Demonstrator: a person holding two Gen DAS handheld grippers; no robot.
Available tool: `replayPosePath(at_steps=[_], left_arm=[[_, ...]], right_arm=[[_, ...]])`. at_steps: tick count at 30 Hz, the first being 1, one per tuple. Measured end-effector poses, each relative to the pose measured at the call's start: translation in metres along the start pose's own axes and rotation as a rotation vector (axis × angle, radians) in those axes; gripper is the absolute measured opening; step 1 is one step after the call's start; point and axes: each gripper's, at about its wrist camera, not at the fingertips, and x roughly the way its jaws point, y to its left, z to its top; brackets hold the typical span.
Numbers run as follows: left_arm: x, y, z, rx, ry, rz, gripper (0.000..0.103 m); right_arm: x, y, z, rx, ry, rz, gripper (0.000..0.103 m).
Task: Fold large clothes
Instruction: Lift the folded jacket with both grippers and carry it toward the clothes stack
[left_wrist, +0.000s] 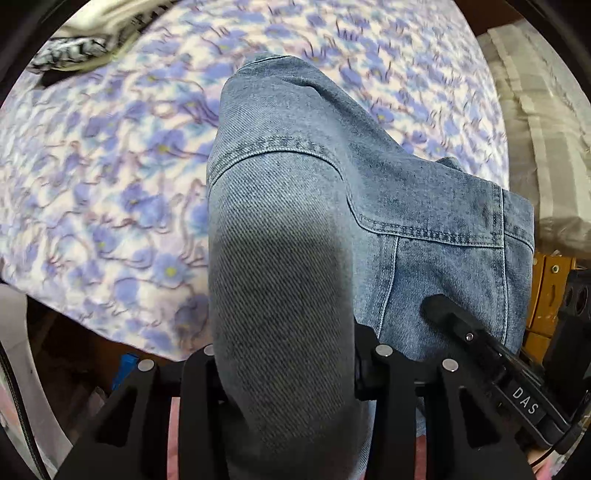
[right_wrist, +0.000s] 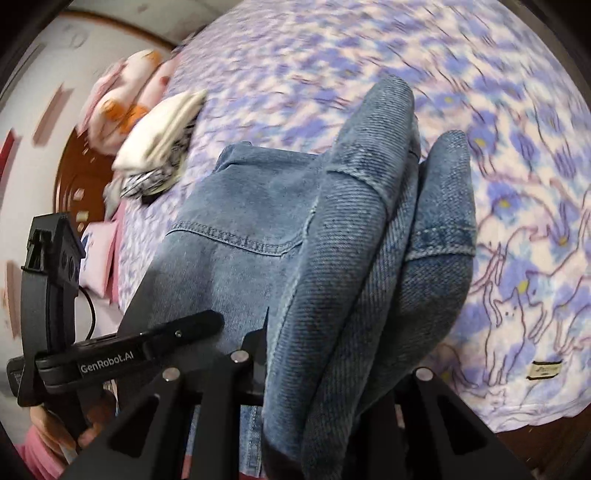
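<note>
Jaws of both grippers are pinching the denim jacket (left_wrist: 280, 229) w/ bunched cloth, hanging it above the floral bedspread (left_wrist: 110, 166); folding's barely underway, most creases remaining.

**Lighting and picture quality**

Even, soft indoor light; no glare. Both views show strong fisheye curvature with black corners. The floral bedspread (left_wrist: 110, 166) is smeared by motion blur. The jeans (left_wrist: 280, 258) stay sharp, shadowed darker close to the lens.
</note>
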Motion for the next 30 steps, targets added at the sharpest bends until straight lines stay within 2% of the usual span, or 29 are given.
replayPosePath(at_steps=[8, 13, 16, 24, 30], left_arm=[[-0.077, 0.033, 0.001, -0.023, -0.129, -0.011, 0.039], [-0.108, 0.070, 0.013, 0.016, -0.195, -0.019, 0.039], [-0.127, 0.101, 0.025, 0.061, -0.207, -0.015, 0.039], [-0.172, 0.212, 0.081, 0.214, -0.178, 0.021, 0.039], [-0.234, 0.285, 0.152, 0.298, -0.197, 0.069, 0.039]], right_arm=[[-0.036, 0.064, 0.005, -0.154, -0.065, 0.002, 0.019], [-0.028, 0.122, 0.010, -0.206, -0.123, -0.010, 0.019], [-0.020, 0.154, 0.009, -0.216, -0.160, -0.025, 0.019], [0.034, 0.266, 0.004, -0.131, -0.224, -0.054, 0.019], [0.072, 0.354, 0.026, -0.088, -0.303, -0.029, 0.019]])
